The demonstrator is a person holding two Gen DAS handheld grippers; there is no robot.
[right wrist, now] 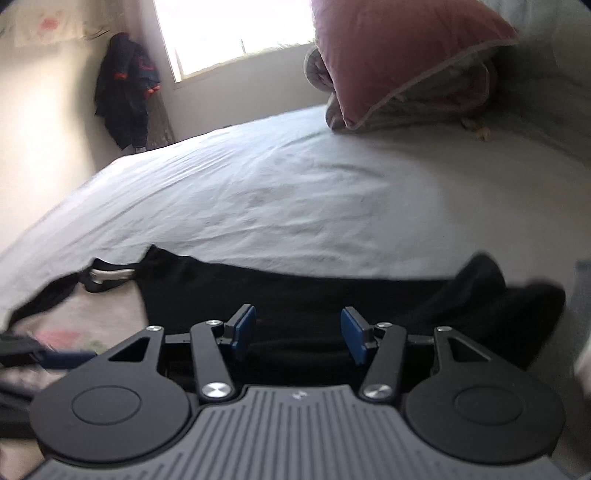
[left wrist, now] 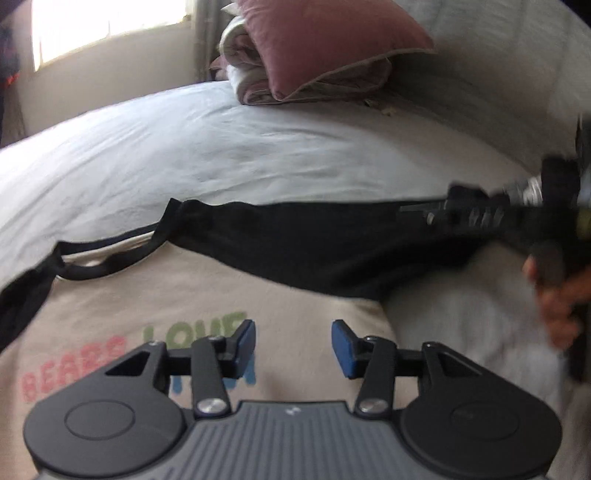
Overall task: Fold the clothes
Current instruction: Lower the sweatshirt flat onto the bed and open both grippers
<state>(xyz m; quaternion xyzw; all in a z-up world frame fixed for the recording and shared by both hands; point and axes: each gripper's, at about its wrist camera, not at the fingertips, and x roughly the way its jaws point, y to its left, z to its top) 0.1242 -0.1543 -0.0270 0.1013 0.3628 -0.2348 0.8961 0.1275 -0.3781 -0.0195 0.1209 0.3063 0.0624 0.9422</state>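
Note:
A beige T-shirt [left wrist: 207, 291] with black sleeves and collar trim lies flat on the bed, its chest printed with coloured letters [left wrist: 184, 339]. One black sleeve [left wrist: 314, 247] is folded across its upper part. My left gripper [left wrist: 293, 347] hovers open over the print, nothing between its blue pads. My right gripper [right wrist: 298, 334] stands open above the black sleeve [right wrist: 295, 291], nothing between its pads either. In the left wrist view the right gripper [left wrist: 480, 214] shows blurred at the right edge, with a hand [left wrist: 557, 295] on its handle.
The white bed sheet [left wrist: 221, 147] stretches beyond the shirt. A folded pink and grey quilt [left wrist: 317, 51] sits at the far side. A bright window [right wrist: 229, 33] and dark clothes hanging on the wall [right wrist: 125, 88] lie behind the bed.

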